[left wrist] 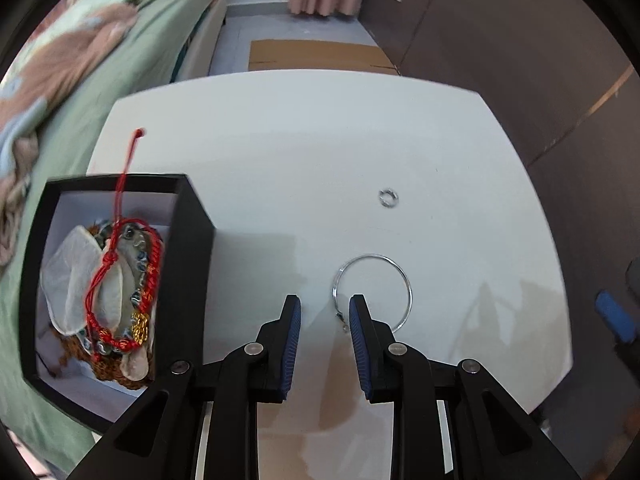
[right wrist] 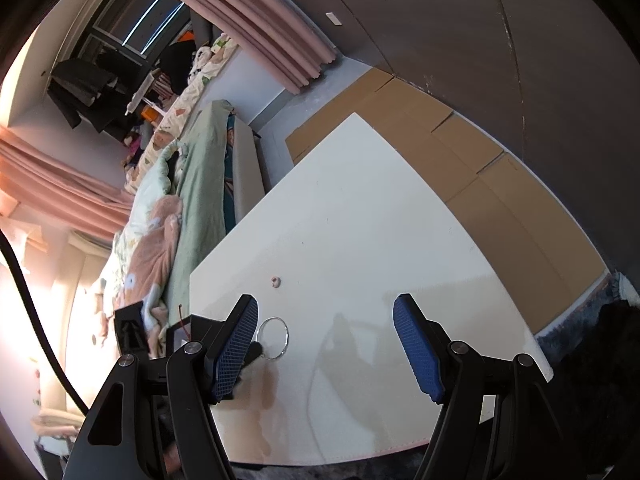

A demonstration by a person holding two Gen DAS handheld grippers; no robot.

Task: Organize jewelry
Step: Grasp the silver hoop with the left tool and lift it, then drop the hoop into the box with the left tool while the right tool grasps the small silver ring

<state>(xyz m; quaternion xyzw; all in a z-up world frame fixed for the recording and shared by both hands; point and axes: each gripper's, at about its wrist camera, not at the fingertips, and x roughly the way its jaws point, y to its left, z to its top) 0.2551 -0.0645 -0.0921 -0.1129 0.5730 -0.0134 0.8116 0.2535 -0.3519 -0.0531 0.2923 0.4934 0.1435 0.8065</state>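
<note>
A: On our left the black box (left wrist: 192, 216) sits at the table's (left wrist: 280, 152) edge, holding a red braided bracelet (left wrist: 120, 280) whose cord trails over the wall.

B: Then our left gripper (left wrist: 325, 312), fingers narrowly parted and empty, hovers beside the silver bangle (left wrist: 372, 292).

A: We risk the thin hoop skating away if one pad nudges it first.

B: Farther on lies the small ring (left wrist: 387, 197). Our right gripper (right wrist: 326, 320) hangs spread wide, holding nothing.

A: That trailing cord could snag us on the way in.
</note>
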